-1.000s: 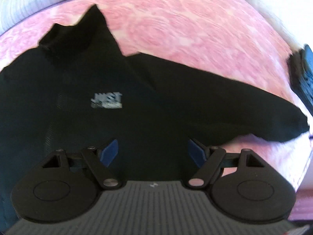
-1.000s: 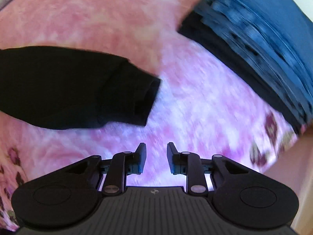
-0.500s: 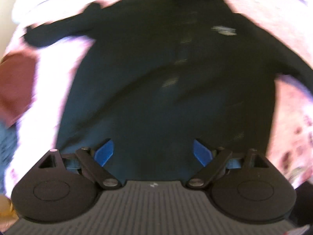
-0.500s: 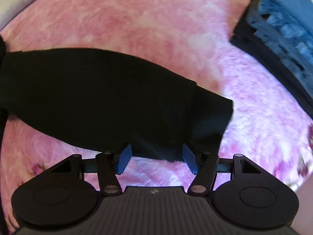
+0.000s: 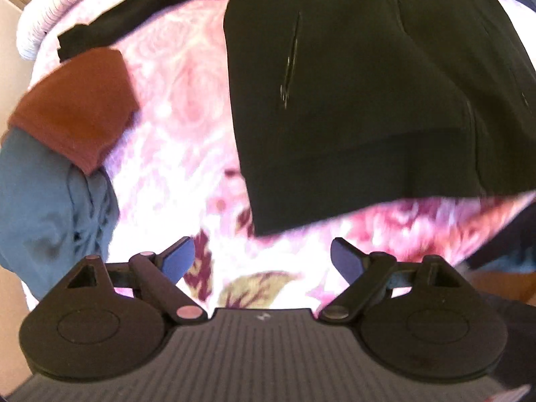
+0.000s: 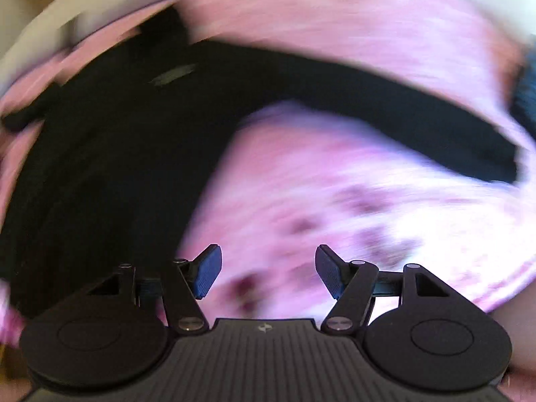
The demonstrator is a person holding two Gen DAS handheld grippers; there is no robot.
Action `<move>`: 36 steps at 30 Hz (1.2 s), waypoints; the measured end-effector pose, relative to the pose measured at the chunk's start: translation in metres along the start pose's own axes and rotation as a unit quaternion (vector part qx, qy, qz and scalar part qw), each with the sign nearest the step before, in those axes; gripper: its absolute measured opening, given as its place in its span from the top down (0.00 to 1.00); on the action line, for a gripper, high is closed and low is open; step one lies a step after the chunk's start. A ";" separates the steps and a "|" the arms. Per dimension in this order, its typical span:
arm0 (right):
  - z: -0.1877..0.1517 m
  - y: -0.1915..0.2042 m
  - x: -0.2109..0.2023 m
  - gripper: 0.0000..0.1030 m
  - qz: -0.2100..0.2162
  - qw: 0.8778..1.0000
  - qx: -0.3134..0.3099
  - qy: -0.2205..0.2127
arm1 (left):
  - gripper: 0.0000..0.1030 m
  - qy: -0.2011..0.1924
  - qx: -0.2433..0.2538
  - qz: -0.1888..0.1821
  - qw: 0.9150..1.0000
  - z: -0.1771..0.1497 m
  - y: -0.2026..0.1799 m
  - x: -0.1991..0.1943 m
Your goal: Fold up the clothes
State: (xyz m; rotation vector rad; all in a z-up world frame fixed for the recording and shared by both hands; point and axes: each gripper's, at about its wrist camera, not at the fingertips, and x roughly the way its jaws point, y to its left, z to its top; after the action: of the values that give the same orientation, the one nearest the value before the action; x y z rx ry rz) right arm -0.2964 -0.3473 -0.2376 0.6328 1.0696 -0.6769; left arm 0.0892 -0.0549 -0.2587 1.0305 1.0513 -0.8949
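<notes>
A black long-sleeved top point(image 5: 368, 100) lies spread flat on a pink flowered bedspread point(image 5: 181, 127), its hem nearest me in the left wrist view. My left gripper point(image 5: 263, 258) hangs open just below the hem's left corner, over bare bedspread, nothing between its fingers. In the blurred right wrist view the same black top point(image 6: 110, 140) fills the left side, one sleeve point(image 6: 418, 110) stretching to the right. My right gripper point(image 6: 268, 271) hovers over bedspread beside the top's right edge; its jaws are opening, with nothing between them.
A rust-brown folded garment point(image 5: 77, 100) lies on a blue one point(image 5: 47, 201) at the left edge of the bed. A white ribbed pillow point(image 5: 60, 3) sits at the upper left. A dark blue pile point(image 6: 526, 90) shows at the right in the right wrist view.
Both grippers swept from the chest and sleeve cuff to the hem end of the top. The right gripper's jaws went from nearly shut to wide apart. The left stayed open.
</notes>
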 end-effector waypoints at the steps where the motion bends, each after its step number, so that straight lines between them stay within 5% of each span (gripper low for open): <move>1: -0.005 0.022 0.001 0.36 0.015 0.999 -0.029 0.007 | 0.18 -0.003 -0.003 -0.003 1.000 -0.004 0.002 0.000; 5: -0.014 0.082 -0.004 0.31 0.055 0.993 -0.107 0.016 | 0.18 -0.019 -0.044 -0.026 0.999 -0.005 0.013 -0.008; 12: -0.021 0.112 0.009 0.29 0.096 0.989 -0.106 0.028 | 0.17 -0.025 -0.023 -0.053 0.998 0.024 0.003 0.021; 16: -0.047 0.133 0.041 0.30 0.070 0.989 -0.122 0.043 | 0.24 0.006 -0.035 -0.094 0.995 0.033 0.009 0.063; 20: -0.071 0.107 0.056 0.30 -0.005 0.999 0.019 0.027 | 0.24 0.003 -0.083 -0.170 0.982 0.026 0.036 0.082; 23: -0.095 0.080 0.057 0.30 -0.007 0.987 0.157 0.015 | 0.28 -0.008 -0.113 -0.219 0.969 0.020 0.058 0.090; 25: -0.112 0.071 0.058 0.39 0.017 0.976 0.219 0.001 | 0.41 -0.012 -0.122 -0.237 0.964 0.017 0.067 0.093; 27: -0.120 0.072 0.061 0.56 0.031 0.968 0.248 -0.010 | 0.79 -0.016 -0.099 -0.249 0.963 0.017 0.071 0.090; 29: -0.128 0.075 0.065 0.77 0.046 0.961 0.273 -0.020 | 0.94 -0.022 -0.079 -0.259 0.962 0.018 0.076 0.086; 31: -0.125 0.078 0.062 0.92 0.015 0.960 0.279 -0.008 | 0.97 -0.032 -0.054 -0.244 0.968 0.019 0.081 0.075; 36: -0.109 0.089 0.031 0.92 -0.077 0.978 0.195 0.003 | 0.96 -0.016 -0.025 -0.236 0.971 0.012 0.081 0.082</move>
State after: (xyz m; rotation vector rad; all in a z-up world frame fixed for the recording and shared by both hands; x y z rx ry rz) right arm -0.2802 -0.2149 -0.2924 0.8952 1.0045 -1.0351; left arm 0.1891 -0.0516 -0.3173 0.7294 1.3120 -1.2542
